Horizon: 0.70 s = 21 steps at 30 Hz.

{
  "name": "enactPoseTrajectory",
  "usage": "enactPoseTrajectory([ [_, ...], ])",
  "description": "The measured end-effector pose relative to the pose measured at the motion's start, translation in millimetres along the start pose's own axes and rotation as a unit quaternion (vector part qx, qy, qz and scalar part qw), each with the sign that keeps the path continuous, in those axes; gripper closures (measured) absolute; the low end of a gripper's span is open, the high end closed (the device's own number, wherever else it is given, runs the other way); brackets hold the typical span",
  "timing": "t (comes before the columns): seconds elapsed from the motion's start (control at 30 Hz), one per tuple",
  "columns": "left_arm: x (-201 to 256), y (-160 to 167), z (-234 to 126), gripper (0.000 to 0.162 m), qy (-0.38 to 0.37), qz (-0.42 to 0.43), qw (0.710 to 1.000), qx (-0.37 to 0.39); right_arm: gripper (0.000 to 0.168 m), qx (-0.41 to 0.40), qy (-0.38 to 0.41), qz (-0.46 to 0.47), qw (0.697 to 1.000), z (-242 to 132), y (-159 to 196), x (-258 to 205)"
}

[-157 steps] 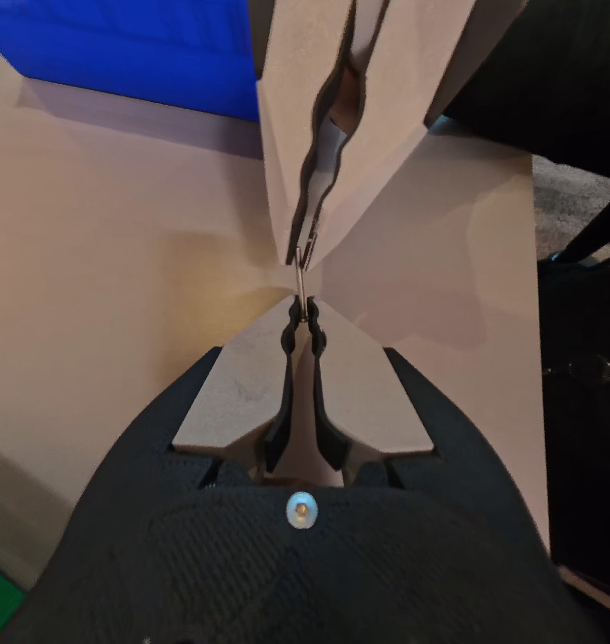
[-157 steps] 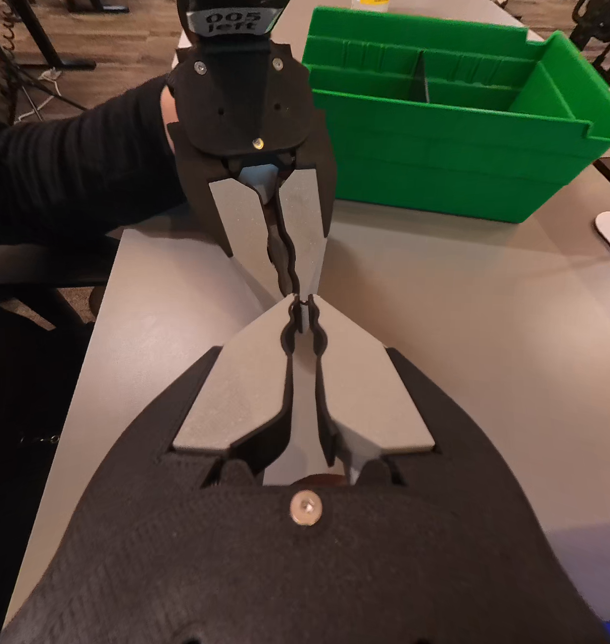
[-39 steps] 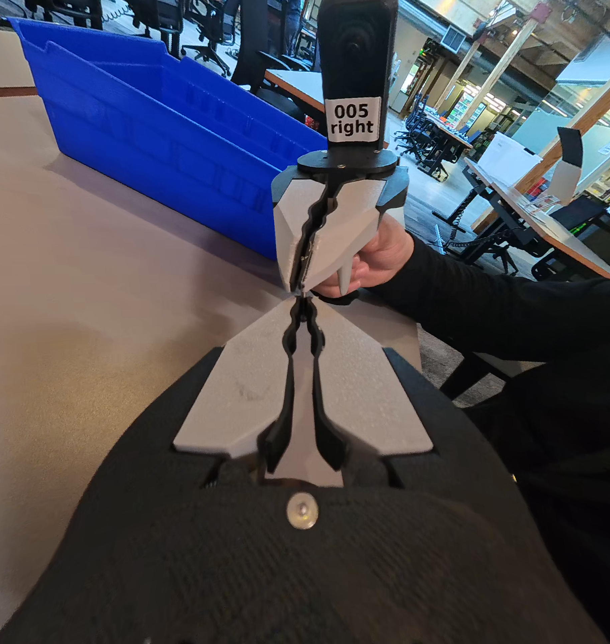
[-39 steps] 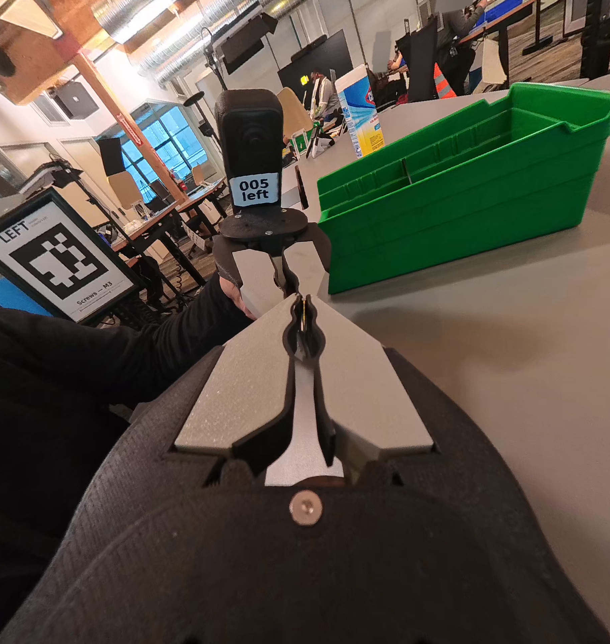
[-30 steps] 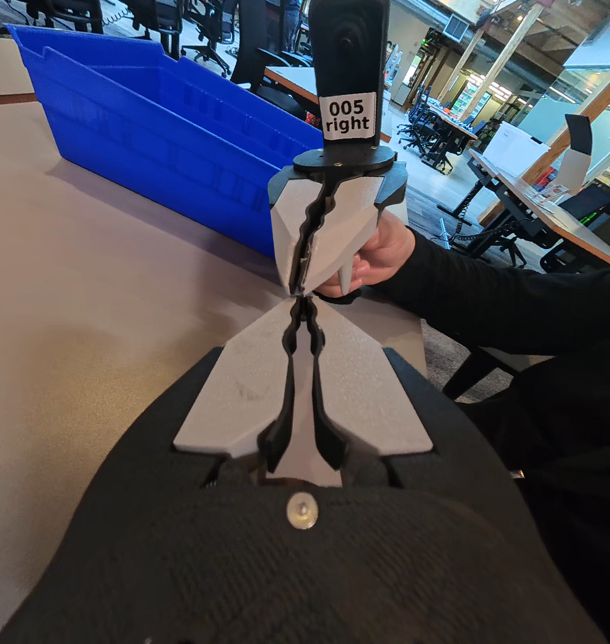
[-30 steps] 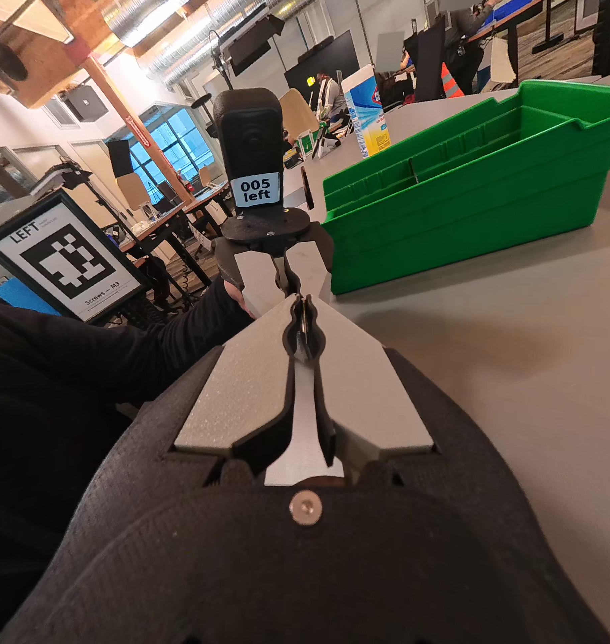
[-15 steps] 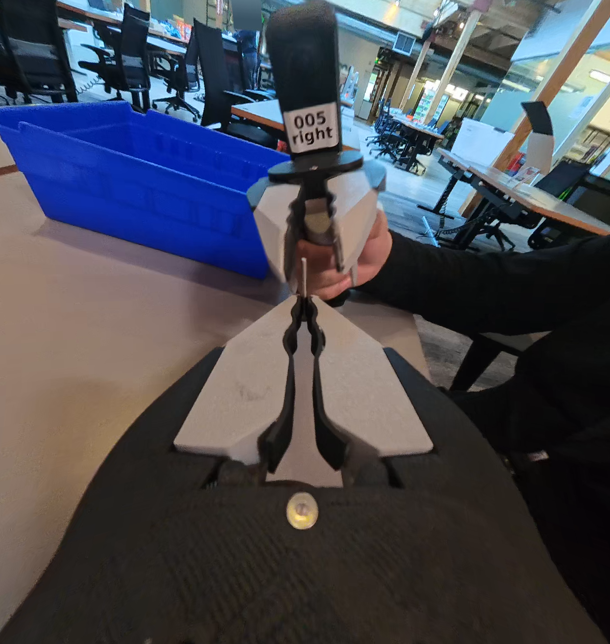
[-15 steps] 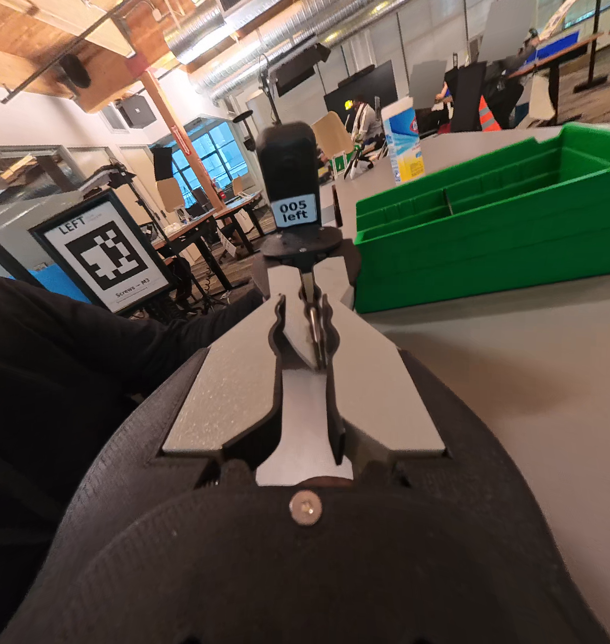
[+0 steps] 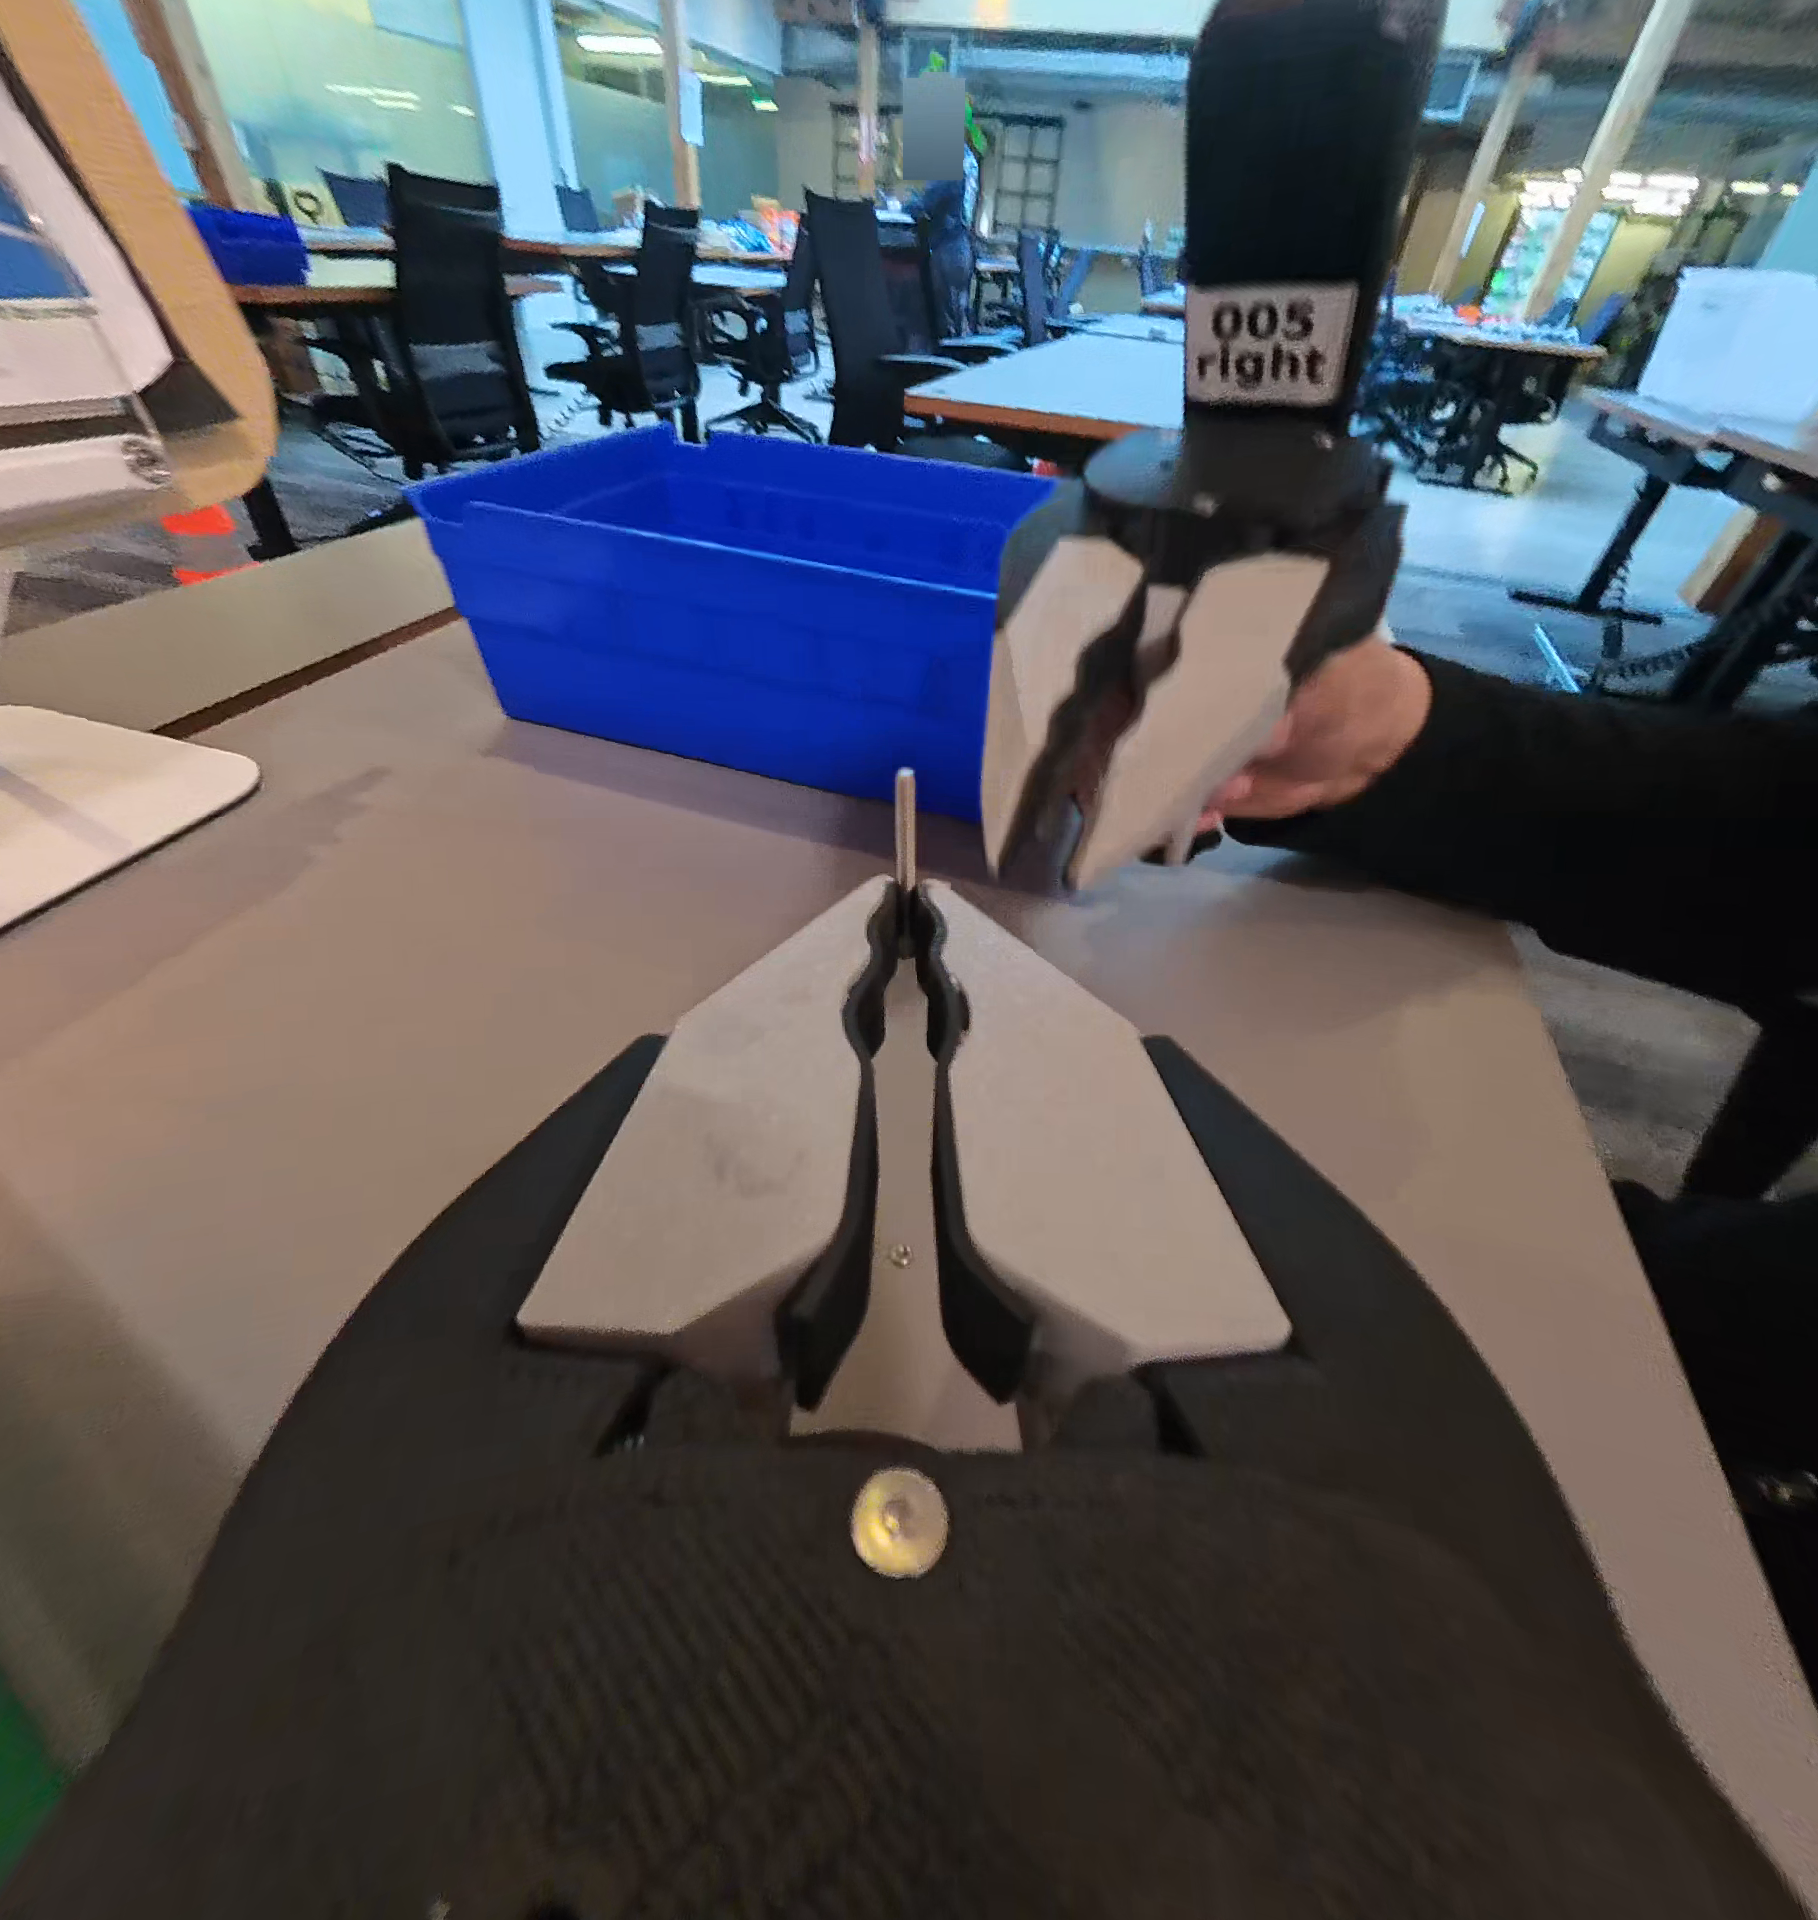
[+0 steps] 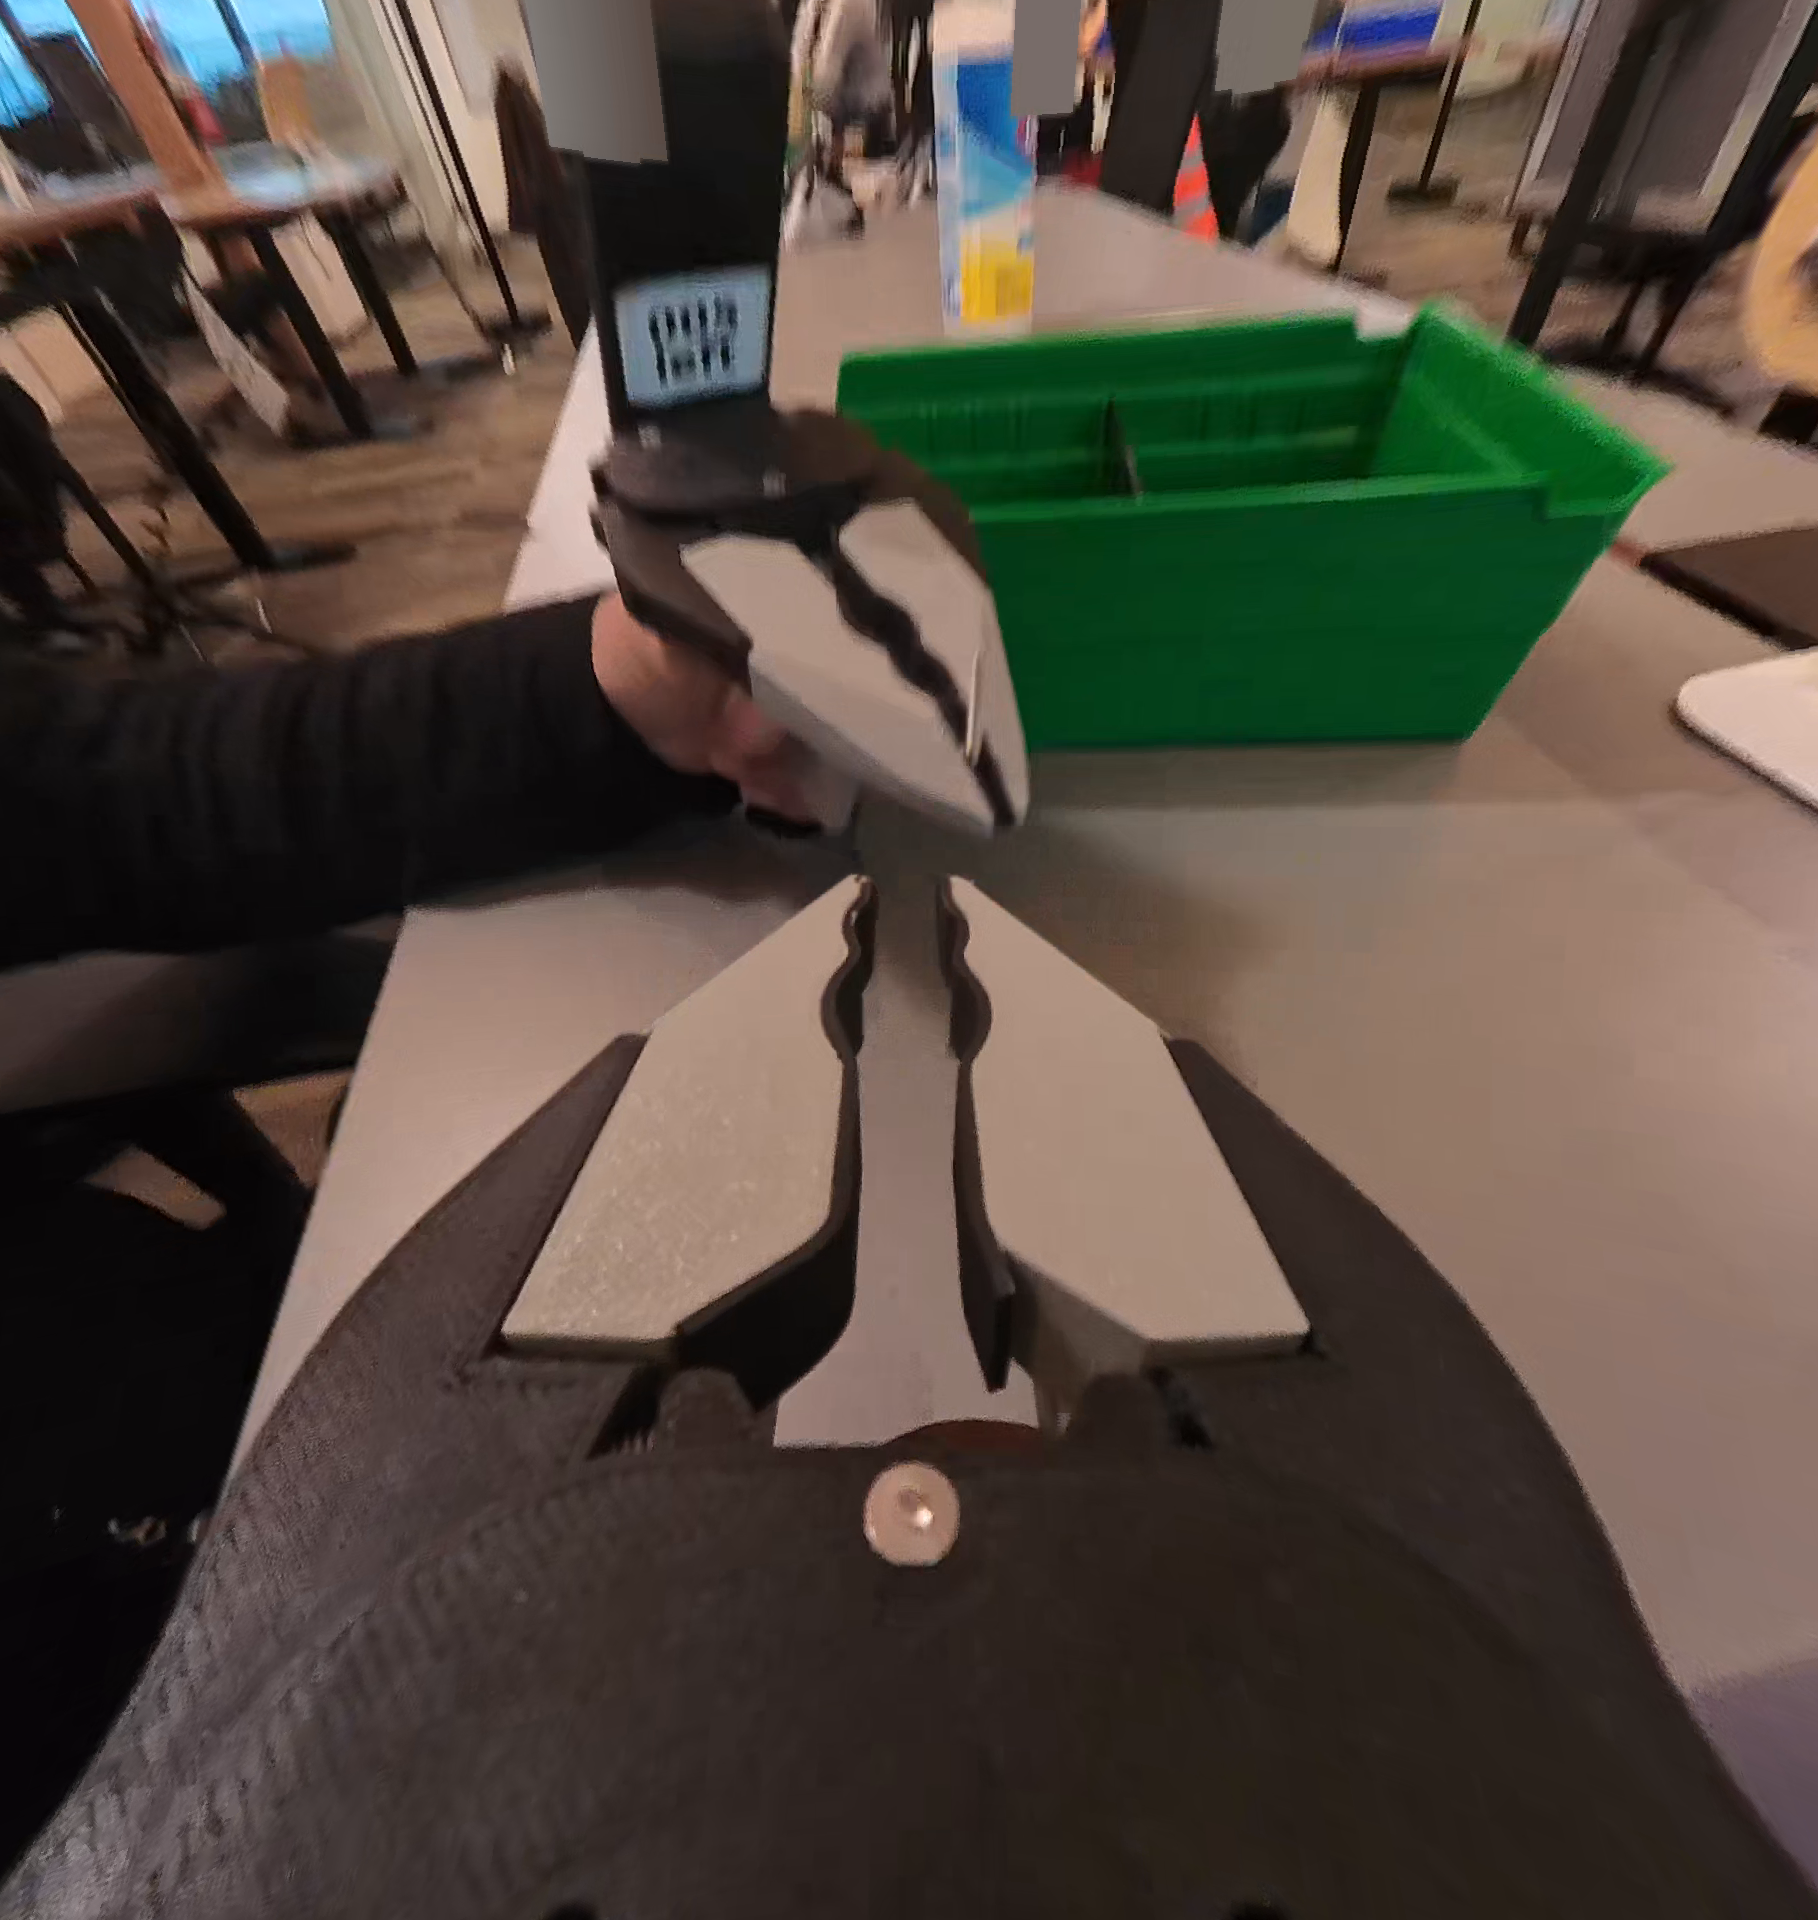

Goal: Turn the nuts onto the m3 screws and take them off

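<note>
Screw stands pinched upright in my left tongs at frame centre, while my right tongs, narrowly parted and apparently empty, sit off to its right; a misaligned return could, I judge, knock it askew.

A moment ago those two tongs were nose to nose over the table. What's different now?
The right tongs have opened, let go and swung off to the side. The screw now sticks out bare beyond the left tongs, which stay shut on it. Where the nut went cannot be seen. The blue bin and green bin have not moved.
</note>
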<state>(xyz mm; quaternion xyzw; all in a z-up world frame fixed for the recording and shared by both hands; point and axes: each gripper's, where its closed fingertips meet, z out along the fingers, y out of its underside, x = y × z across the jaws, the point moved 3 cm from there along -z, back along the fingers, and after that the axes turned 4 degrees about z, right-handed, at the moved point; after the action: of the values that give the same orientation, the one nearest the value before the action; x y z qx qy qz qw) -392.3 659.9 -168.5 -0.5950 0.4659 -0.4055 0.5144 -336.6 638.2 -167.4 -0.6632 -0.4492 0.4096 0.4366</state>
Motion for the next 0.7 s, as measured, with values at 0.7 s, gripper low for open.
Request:
enactPoseTrajectory([
  [0.7,-20,-4,-1,0.162,-0.056,-0.051,0.997,0.023,0.159,-0.222,0.021,-0.099,0.970,58,72,19],
])
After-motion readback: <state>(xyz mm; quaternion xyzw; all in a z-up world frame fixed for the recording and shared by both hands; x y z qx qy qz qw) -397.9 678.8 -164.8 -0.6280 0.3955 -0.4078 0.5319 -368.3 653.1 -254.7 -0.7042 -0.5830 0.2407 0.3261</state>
